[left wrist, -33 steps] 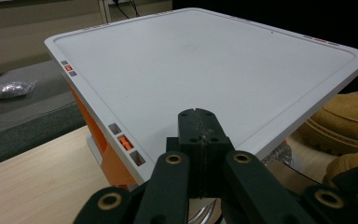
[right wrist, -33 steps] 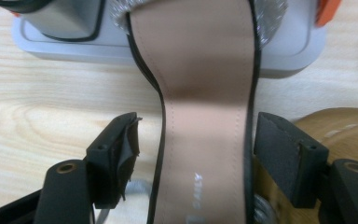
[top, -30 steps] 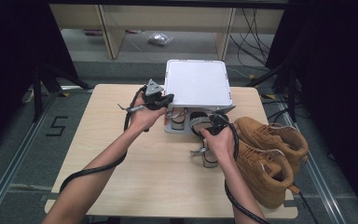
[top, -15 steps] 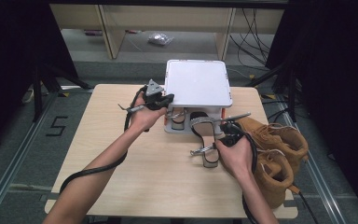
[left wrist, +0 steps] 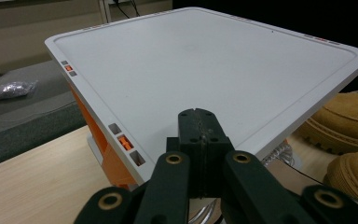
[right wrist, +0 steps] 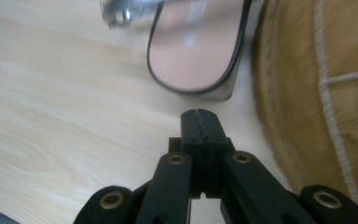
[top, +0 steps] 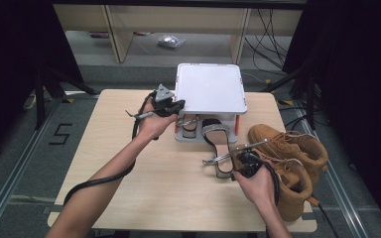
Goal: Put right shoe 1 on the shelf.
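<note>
A white two-tier rack (top: pixel 209 89) with orange posts stands at the back middle of the table; its flat top (left wrist: pixel 205 60) spreads ahead in the left gripper view. My left gripper (top: pixel 177 105) (left wrist: pixel 198 113) is shut with nothing in it, level with the rack's left edge. A black sandal (top: pixel 219 145) (right wrist: pixel 196 51) with a silver strap lies half out from under the rack. A second sandal (top: pixel 189 122) sits on the lower tier. My right gripper (top: pixel 243 161) (right wrist: pixel 199 113) is shut and empty, pointing down at the table just short of the sandal's near end.
Two tan boots (top: pixel 290 156) (right wrist: pixel 321 98) lie at the table's right edge, touching the right hand's side. Their toes (left wrist: pixel 349 116) show past the rack's corner. Bare wooden tabletop (top: pixel 144 183) stretches left and front. Cables trail from both grippers.
My right hand has moved away from the sandal, to the right and toward the table's front, ending next to the boots. The sandal lies uncovered. The left hand has stayed put.
</note>
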Action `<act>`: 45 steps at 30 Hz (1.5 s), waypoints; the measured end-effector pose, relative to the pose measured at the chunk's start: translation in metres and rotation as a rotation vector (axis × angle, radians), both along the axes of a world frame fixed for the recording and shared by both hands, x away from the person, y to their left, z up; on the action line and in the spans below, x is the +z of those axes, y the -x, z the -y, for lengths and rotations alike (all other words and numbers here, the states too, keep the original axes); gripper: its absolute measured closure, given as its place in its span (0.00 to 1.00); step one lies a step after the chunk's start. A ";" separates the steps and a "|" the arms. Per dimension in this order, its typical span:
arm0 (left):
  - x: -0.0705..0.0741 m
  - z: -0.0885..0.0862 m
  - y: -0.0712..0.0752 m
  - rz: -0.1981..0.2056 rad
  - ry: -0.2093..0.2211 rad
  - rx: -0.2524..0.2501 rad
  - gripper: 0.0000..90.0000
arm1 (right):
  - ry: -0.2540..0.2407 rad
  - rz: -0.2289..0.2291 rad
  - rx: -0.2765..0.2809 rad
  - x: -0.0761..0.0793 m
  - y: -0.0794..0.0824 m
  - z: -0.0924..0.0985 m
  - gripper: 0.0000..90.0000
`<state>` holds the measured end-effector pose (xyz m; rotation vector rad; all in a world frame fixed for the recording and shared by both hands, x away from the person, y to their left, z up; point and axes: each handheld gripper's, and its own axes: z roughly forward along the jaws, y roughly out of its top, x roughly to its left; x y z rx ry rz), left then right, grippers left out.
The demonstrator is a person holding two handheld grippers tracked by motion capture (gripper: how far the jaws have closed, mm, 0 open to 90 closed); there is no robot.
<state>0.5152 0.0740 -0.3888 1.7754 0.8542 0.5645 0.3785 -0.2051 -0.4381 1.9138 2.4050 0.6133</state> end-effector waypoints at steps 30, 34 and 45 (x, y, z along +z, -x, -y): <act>0.000 0.000 0.000 -0.001 -0.003 0.001 1.00 | 0.028 0.039 0.046 -0.035 -0.017 -0.027 1.00; 0.000 0.000 0.000 -0.001 -0.002 0.001 1.00 | 0.014 0.044 0.031 -0.031 -0.021 -0.031 1.00; 0.000 0.001 0.000 -0.002 -0.003 -0.001 1.00 | -0.020 0.096 0.018 -0.031 -0.038 -0.043 1.00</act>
